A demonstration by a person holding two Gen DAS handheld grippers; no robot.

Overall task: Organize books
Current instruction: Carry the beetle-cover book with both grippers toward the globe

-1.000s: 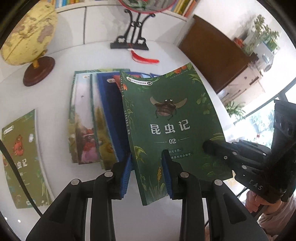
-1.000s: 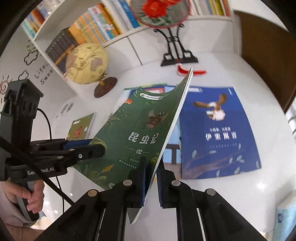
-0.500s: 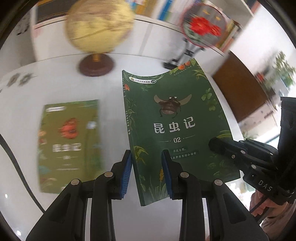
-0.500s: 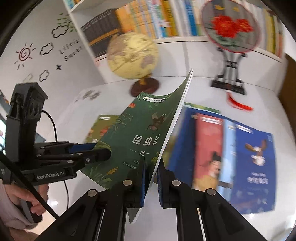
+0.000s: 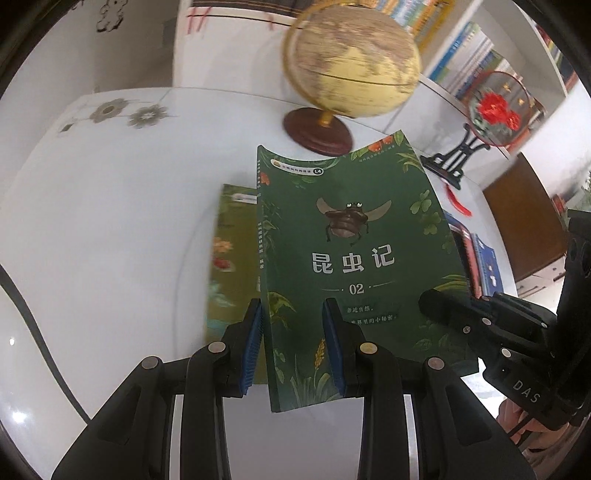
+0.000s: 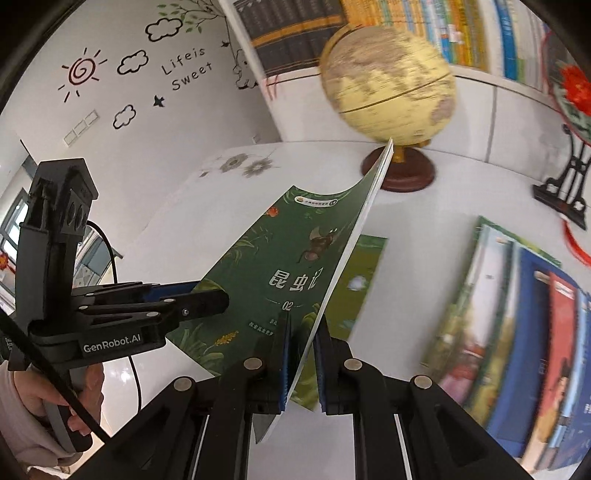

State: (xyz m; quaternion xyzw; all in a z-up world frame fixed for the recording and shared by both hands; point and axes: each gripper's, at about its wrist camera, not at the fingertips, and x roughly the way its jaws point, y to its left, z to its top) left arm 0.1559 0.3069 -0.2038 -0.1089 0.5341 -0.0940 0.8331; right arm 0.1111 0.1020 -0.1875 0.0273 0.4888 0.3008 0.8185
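Both tools clamp the green book [image 5: 354, 258]: left tool [image 5: 291, 343] near its spine, right tool [image 6: 301, 354] on its open edge. It has travelled from the fanned stack [image 6: 517, 332] to above the matching green volume [image 5: 232, 258] lying before the globe [image 5: 351, 62]. Lowering onto it comes next.

White wall [image 6: 155, 140] with doodle decals, packed bookshelf [image 6: 406, 22].
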